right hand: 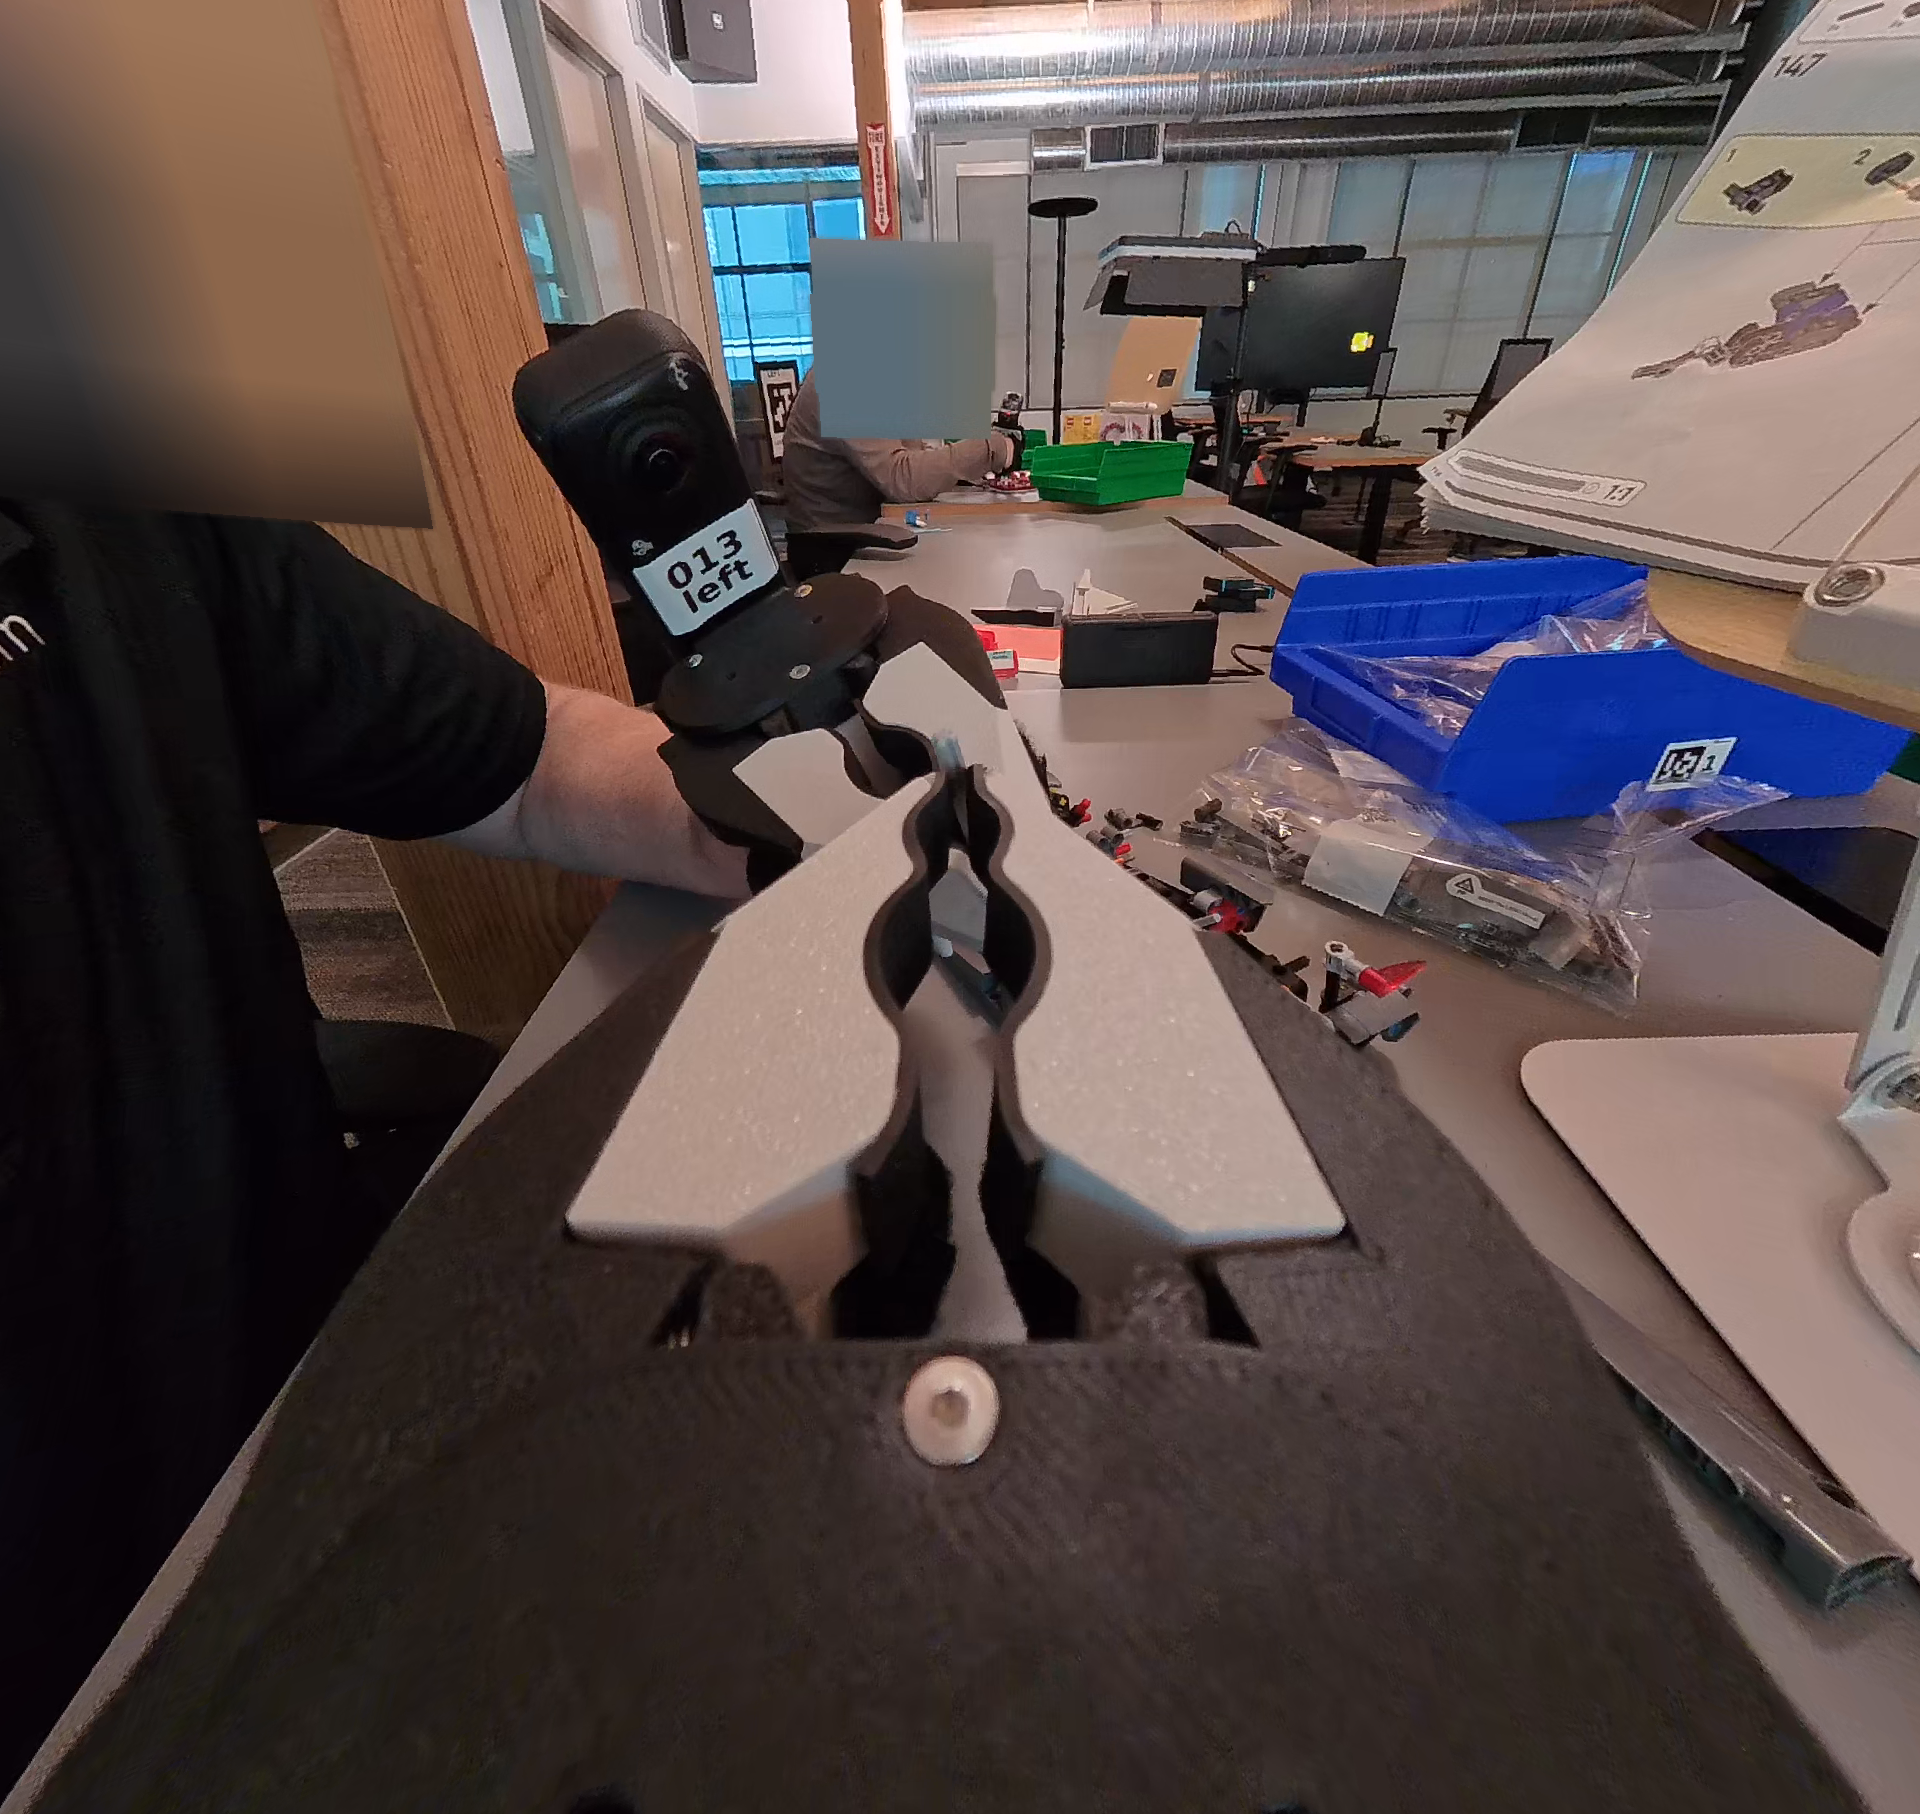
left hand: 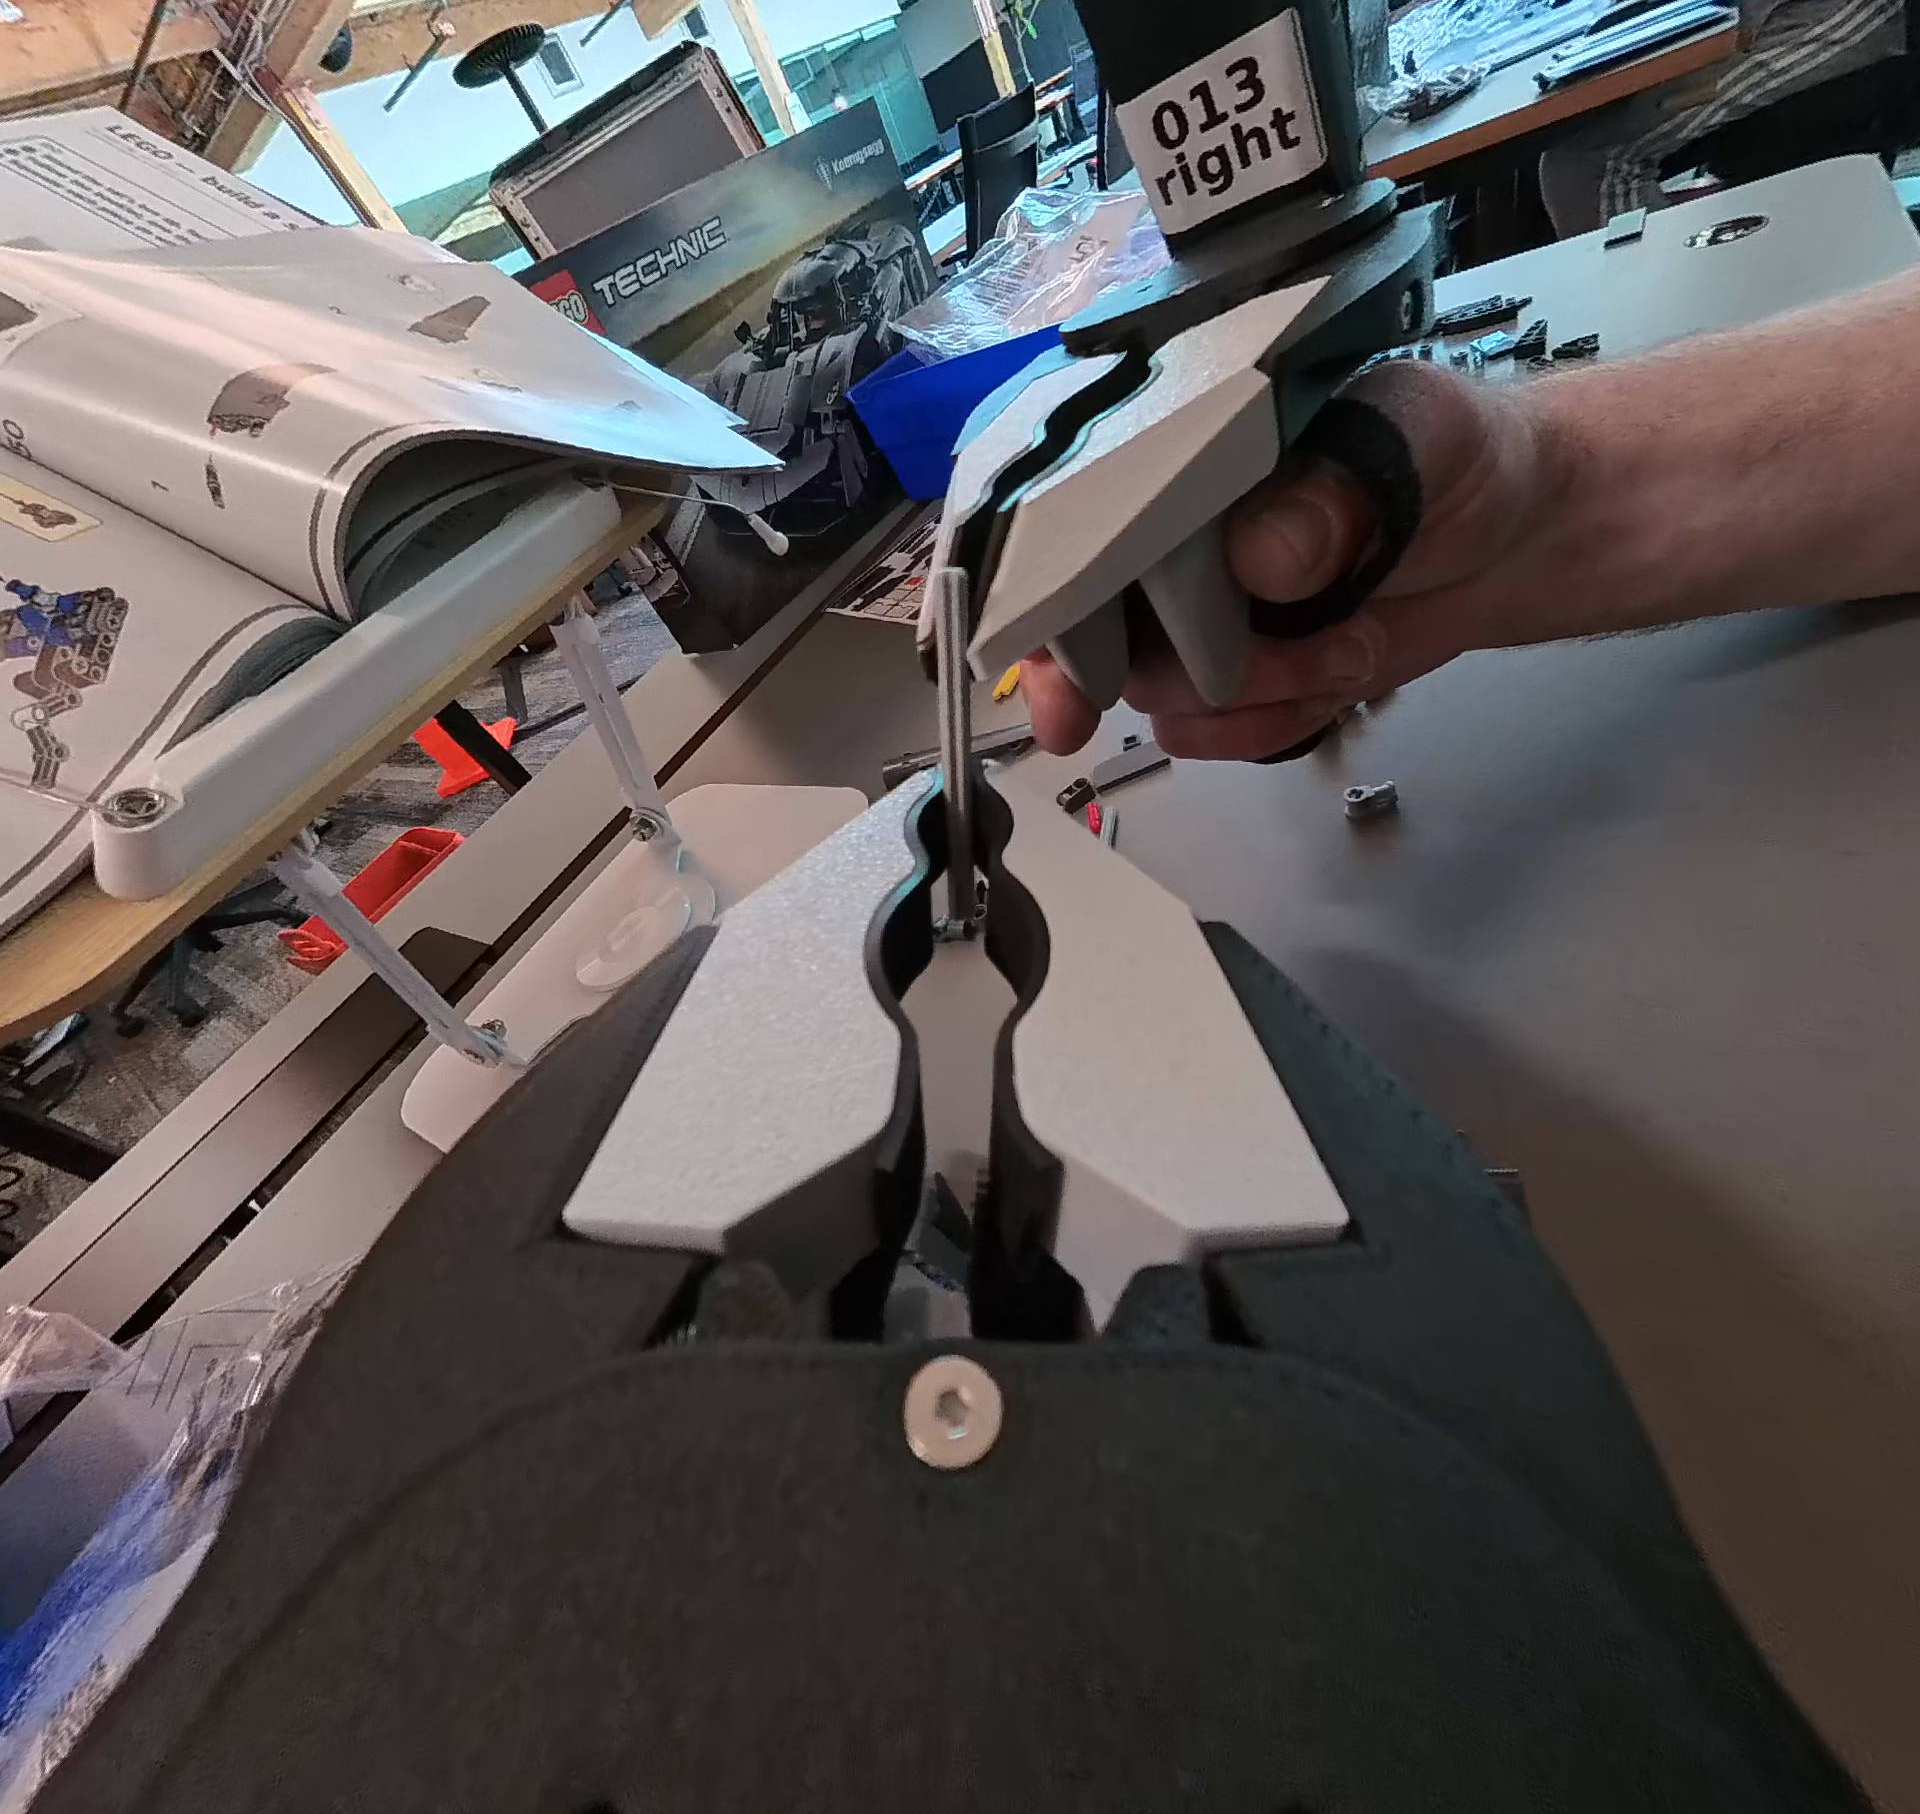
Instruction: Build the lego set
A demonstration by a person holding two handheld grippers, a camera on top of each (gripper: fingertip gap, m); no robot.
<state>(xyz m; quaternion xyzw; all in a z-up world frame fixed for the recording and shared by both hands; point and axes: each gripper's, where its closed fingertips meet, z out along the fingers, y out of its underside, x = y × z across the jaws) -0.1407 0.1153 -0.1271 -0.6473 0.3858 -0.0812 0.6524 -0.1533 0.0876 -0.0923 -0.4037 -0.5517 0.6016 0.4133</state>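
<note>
Grey bench (left hand: pixel 1558 933) below; my left tool (left hand: pixel 961 845) pinches a small connector (left hand: pixel 961 923), steadying it, while my right tool (left hand: pixel 951 601) grips the grey axle (left hand: pixel 954 725) upright for insertion.

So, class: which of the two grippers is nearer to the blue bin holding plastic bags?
Right. The right gripper is over the table just in front of the blue bin; the left gripper sits farther back from it, holding the lower end of the grey axle.
</note>
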